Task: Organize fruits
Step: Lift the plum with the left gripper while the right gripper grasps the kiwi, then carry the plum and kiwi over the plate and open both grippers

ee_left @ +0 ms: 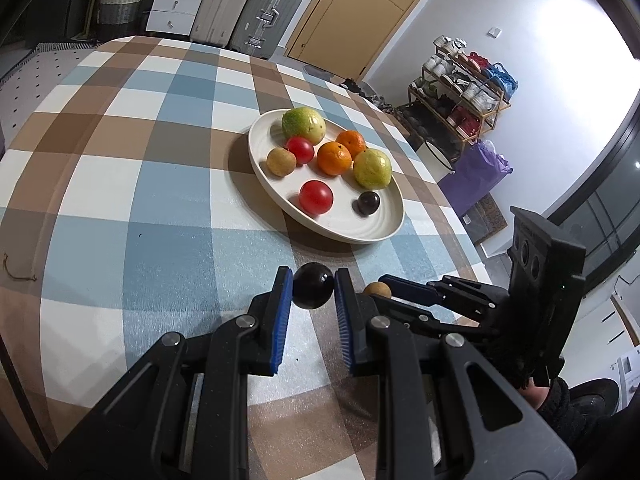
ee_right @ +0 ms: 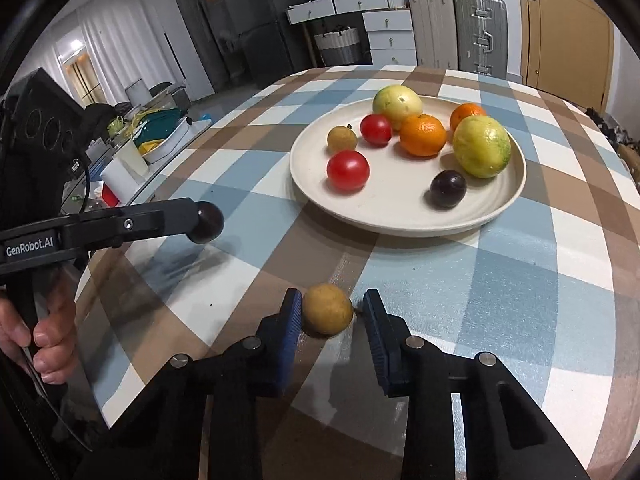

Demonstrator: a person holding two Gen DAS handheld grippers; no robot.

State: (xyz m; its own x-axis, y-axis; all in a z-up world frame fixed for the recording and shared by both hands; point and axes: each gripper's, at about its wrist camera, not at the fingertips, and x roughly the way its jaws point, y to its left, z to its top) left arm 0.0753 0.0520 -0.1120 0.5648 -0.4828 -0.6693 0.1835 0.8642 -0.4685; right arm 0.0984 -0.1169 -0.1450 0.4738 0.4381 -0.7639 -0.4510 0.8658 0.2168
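Observation:
My left gripper (ee_left: 313, 286) is shut on a dark plum (ee_left: 312, 284), holding it just above the checked tablecloth; the right wrist view shows the same plum (ee_right: 209, 221) from the side. My right gripper (ee_right: 332, 312) straddles a small tan round fruit (ee_right: 327, 314) resting on the cloth. Its left pad touches the fruit and a narrow gap shows at the right pad. A white plate (ee_right: 400, 229) beyond both grippers holds two green-yellow fruits, two oranges, two red fruits, a tan fruit and a dark plum. The left wrist view shows this plate (ee_left: 360, 237) ahead and to the right.
A person's hand (ee_right: 52, 344) grips the left tool's handle. A low side table with dishes and cups (ee_right: 136, 148) stands past the table's left edge. Suitcases (ee_right: 476, 32), drawers and a door stand behind; a shoe rack (ee_left: 460, 92) lines the wall.

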